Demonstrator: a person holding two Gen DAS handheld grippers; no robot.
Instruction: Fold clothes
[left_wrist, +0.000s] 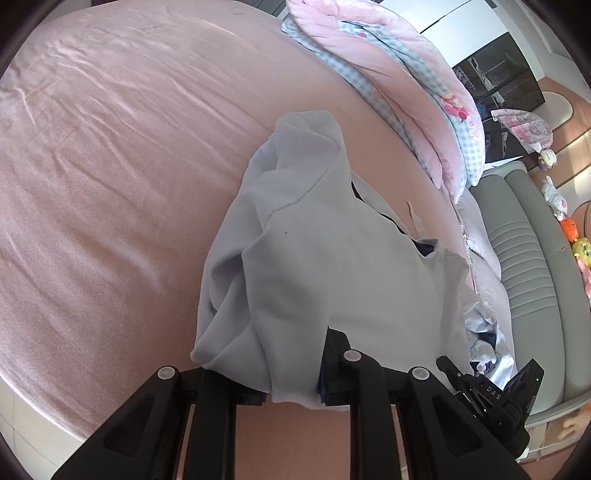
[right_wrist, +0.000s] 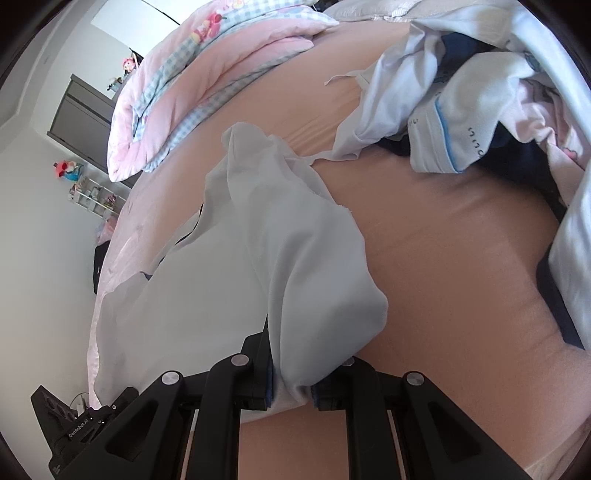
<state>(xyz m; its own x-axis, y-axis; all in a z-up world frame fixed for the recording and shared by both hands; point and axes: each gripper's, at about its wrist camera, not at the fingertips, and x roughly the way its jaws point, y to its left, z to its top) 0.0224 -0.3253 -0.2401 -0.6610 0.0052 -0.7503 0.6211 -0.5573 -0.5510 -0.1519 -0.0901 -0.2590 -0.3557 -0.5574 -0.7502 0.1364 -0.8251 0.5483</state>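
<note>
Looking along the left gripper (left_wrist: 293, 397), its wrist view alone takes in a wide stretch of wrinkled pink bed sheet (left_wrist: 110, 166), a grey padded headboard (left_wrist: 528, 258) beyond the sheet's edge, and soft toys (left_wrist: 570, 229) past that. The right wrist view alone shows a heap of white and dark clothes (right_wrist: 454, 122) further up the sheet, and a grey cabinet (right_wrist: 81, 122) by the wall. Both views catch the folded pink quilt (left_wrist: 399, 74).

The pale blue garment (left_wrist: 306, 258) hangs over the sheet, bunched. Its near hem is pinched between the left gripper's closed jaws, and the right gripper (right_wrist: 290, 395) likewise clamps a fold of it, cloth spilling out beyond both pairs of fingers.
</note>
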